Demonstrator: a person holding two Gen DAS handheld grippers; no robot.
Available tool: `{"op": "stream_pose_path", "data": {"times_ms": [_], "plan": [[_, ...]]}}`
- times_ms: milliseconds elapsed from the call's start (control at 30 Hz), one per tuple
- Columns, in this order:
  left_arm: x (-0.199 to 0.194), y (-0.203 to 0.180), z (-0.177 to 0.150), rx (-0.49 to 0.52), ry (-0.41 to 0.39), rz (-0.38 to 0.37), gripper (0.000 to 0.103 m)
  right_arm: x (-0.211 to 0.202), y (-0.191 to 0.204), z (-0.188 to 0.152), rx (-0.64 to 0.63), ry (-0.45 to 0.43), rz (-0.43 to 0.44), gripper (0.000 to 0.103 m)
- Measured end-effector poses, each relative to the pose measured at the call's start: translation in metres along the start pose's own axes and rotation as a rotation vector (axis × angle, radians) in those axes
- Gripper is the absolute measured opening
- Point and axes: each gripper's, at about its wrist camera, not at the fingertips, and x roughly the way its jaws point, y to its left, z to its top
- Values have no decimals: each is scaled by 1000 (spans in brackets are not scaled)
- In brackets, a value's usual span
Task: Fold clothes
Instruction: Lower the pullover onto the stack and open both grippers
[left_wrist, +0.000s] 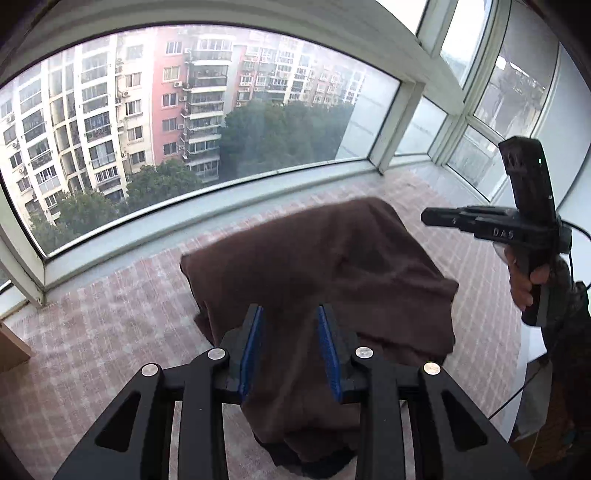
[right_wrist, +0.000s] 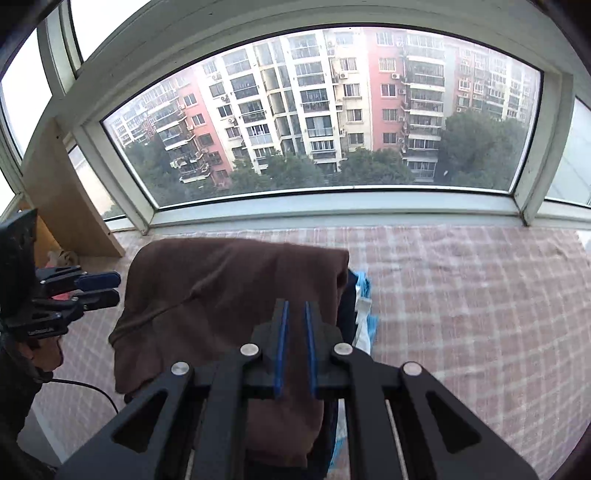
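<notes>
One brown garment (left_wrist: 325, 266), soft and matte with loose creases, is lying in a rough folded rectangle on the checked pink-and-white cloth (right_wrist: 480, 295) covering the window ledge. The left tool (left_wrist: 290, 350) is hovering over its near edge with its two blue ribbed pads spread apart, released, nothing pinched between them. The right tool (right_wrist: 295, 350) is sitting above the same garment with its pads nearly closed but a slim gap showing, gripping nothing. Under the garment's right edge, blue and white fabric (right_wrist: 364, 306) is peeking out. One big curved window (right_wrist: 332, 110) is facing apartment blocks.
</notes>
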Motion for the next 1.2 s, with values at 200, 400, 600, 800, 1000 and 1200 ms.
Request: {"op": "stream_pose_path", "data": {"times_ms": [200, 400, 600, 800, 1000, 1200], "plan": [[41, 30, 10, -51, 36, 79, 28, 66, -20, 13, 35, 71, -50, 9], [29, 32, 5, -74, 27, 55, 24, 64, -39, -1, 143, 79, -112, 10], [-26, 8, -15, -55, -19, 22, 25, -9, 22, -30, 35, 13, -77, 13], [0, -12, -70, -2, 131, 55, 27, -15, 43, -84, 40, 80, -141, 15], [-57, -12, -83, -70, 86, 54, 25, -82, 59, -97, 120, 25, -130, 20], [-151, -35, -104, -62, -6, 53, 37, -141, 126, -131, 81, -83, -118, 49]]}}
